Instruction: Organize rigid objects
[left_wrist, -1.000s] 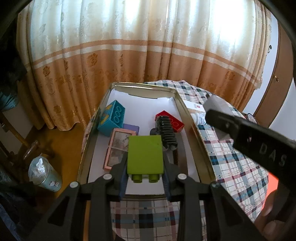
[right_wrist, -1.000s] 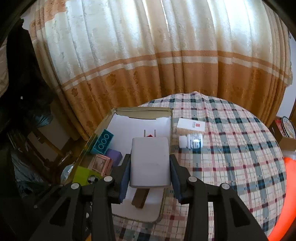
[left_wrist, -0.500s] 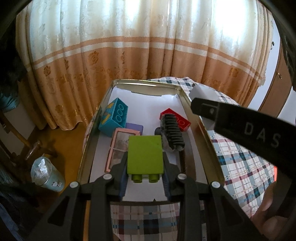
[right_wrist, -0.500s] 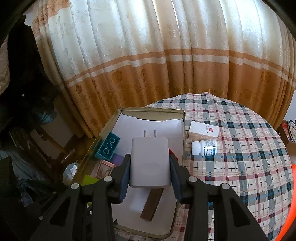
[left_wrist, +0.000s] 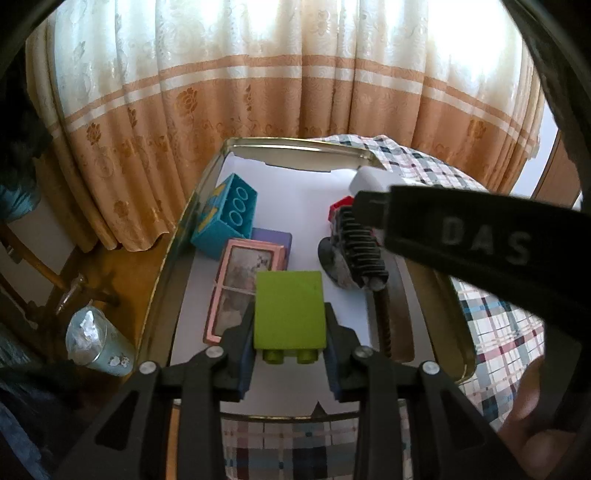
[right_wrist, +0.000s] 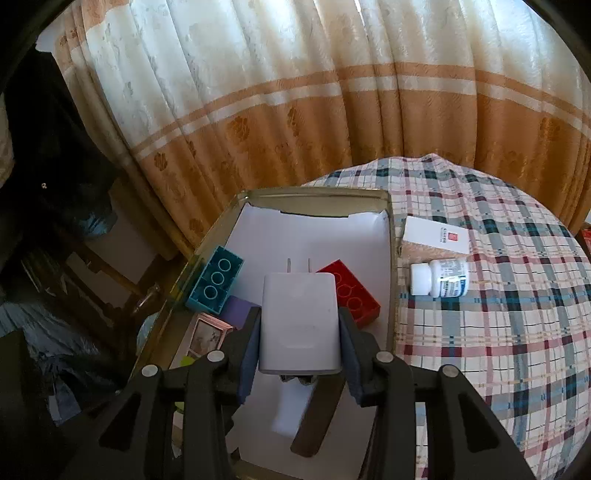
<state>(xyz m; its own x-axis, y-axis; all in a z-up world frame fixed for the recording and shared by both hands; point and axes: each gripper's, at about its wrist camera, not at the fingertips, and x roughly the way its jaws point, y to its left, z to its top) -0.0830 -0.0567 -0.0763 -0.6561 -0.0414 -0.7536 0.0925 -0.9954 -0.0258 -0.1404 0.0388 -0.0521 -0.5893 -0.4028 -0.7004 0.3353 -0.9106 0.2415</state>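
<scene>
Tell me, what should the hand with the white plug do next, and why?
Probably lower the white plug a little more and let go. The right gripper holds it above the white floor of the tin box, over the gap between the red brick and the purple block. The bottle lies outside on the cloth.

Both wrist views angled down, sharing tin (left_wrist: 207, 192) (right_wrist: 392, 236).

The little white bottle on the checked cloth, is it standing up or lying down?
Lying down. The small white plastic bottle rests on its side on the checked tablecloth, cap pointing toward the gold metal tray, outside it.
</scene>
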